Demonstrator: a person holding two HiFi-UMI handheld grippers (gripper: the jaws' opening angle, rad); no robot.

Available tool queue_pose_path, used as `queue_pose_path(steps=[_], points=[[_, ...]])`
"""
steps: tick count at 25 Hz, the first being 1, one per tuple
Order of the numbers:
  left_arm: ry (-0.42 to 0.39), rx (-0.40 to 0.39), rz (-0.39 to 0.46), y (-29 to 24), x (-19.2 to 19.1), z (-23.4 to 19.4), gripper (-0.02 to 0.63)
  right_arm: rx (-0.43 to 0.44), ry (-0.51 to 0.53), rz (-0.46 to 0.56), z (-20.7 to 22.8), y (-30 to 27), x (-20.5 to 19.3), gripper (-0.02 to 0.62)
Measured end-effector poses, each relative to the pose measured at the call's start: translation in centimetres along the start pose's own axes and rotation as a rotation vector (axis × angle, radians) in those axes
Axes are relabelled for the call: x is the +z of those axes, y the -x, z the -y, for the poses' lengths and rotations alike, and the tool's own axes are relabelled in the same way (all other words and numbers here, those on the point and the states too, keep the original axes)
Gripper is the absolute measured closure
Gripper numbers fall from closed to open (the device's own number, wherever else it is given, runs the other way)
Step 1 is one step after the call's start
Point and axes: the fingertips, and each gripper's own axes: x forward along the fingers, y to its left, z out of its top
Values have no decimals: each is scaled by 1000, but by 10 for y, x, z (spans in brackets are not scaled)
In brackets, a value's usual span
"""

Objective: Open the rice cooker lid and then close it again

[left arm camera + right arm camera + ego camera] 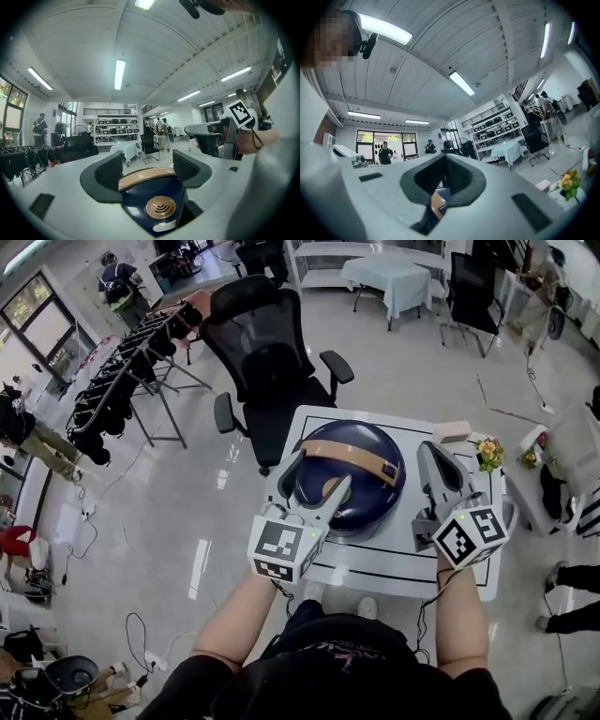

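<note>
A dark blue rice cooker (361, 486) with a tan handle (352, 454) across its closed lid stands on a small white table (394, 554). My left gripper (322, 474) is open, its fingers spread over the cooker's front left side. In the left gripper view the open left gripper (149, 168) frames the tan handle (145, 176) and a round tan button (160, 207) on the cooker (140, 199). My right gripper (429, 450) hovers to the right of the cooker, shut on nothing. In the right gripper view the right gripper (444, 174) has its pads together; a sliver of the cooker (438, 204) shows below them.
A black office chair (267, 352) stands just behind the table. A small bunch of flowers (488, 454) and a pale box (452, 431) sit at the table's far right corner. A rack of dark items (131, 362) is at the far left. Cables lie on the glossy floor.
</note>
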Motion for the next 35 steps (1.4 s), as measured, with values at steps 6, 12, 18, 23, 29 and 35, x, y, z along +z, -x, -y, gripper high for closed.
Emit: queue_pose_path(steps=[6, 12, 18, 23, 29, 35], points=[[-64, -99, -12, -22, -7, -11, 281, -76, 4, -4, 3, -12, -8, 594], [-140, -212, -45, -47, -21, -4, 275, -159, -7, -17, 20, -11, -23, 594], [-290, -333, -116, -58, -42, 9, 267, -219, -31, -21, 24, -11, -32, 594], [-388, -401, -159, -65, -61, 18, 267, -249, -65, -54, 25, -12, -52, 594], [-510, -441, -194, -71, -73, 20, 267, -275, -91, -110, 19, -13, -73, 594], [-617, -458, -194, -76, -74, 29, 282, -301, -108, -155, 18, -13, -87, 594]])
